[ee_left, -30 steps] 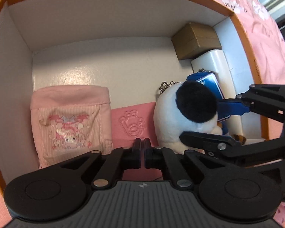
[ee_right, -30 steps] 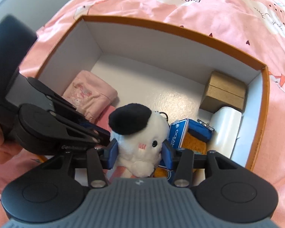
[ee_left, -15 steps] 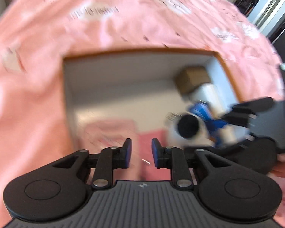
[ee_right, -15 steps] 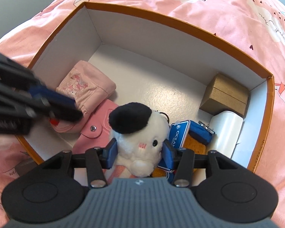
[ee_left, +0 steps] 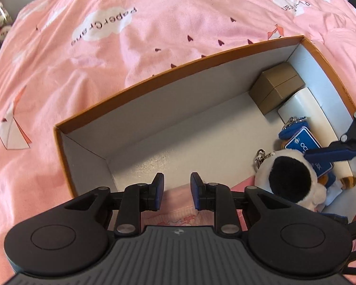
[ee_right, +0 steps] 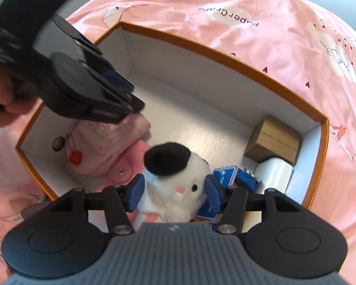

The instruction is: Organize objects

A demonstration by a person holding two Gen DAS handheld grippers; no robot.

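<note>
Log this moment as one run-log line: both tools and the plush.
left tool: open, empty, above box | right tool: jaws opening, plush toy between them | plush toy: inside box, beside pink pouch

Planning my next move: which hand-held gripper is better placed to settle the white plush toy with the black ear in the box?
Right. The right hand-held gripper straddles the white plush toy, jaws opening. The left hand-held gripper is open, empty, over the pink pouch.
</note>
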